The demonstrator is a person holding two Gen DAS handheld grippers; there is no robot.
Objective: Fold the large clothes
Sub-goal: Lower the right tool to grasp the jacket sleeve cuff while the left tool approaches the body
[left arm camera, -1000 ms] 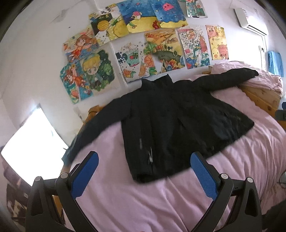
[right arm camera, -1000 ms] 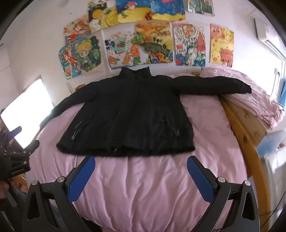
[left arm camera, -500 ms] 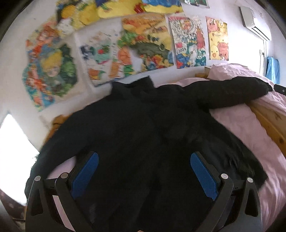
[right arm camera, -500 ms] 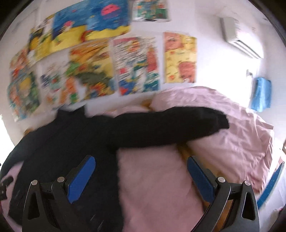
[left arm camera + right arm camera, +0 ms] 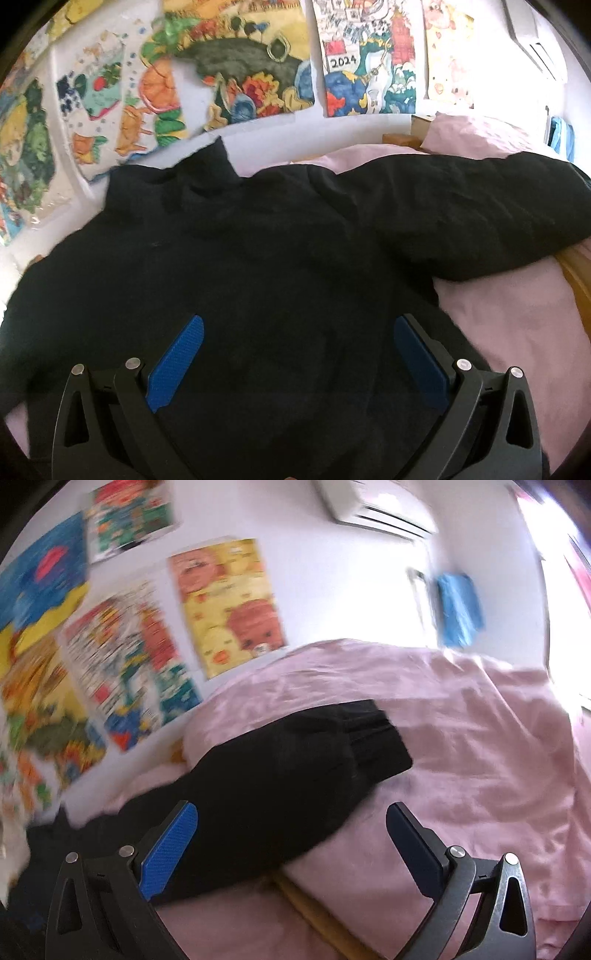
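A large black jacket [image 5: 258,251] lies spread flat on a pink bed [image 5: 517,321], collar toward the wall. My left gripper [image 5: 297,354] is open and empty, hovering low over the jacket's upper body. In the right wrist view the jacket's right sleeve [image 5: 295,775] stretches onto a pink duvet [image 5: 480,768], cuff at the far end. My right gripper [image 5: 291,840] is open and empty, just above the sleeve's middle part, its left finger [image 5: 170,845] over the black fabric.
Colourful drawings [image 5: 240,74] cover the white wall behind the bed. A wooden bed rail [image 5: 314,912] runs below the sleeve. An air conditioner [image 5: 373,502] and a blue cloth [image 5: 458,609] hang on the wall at the right.
Both grippers have moved forward and closer to the jacket. The left went from the hem toward the chest. The right swung to the right sleeve.
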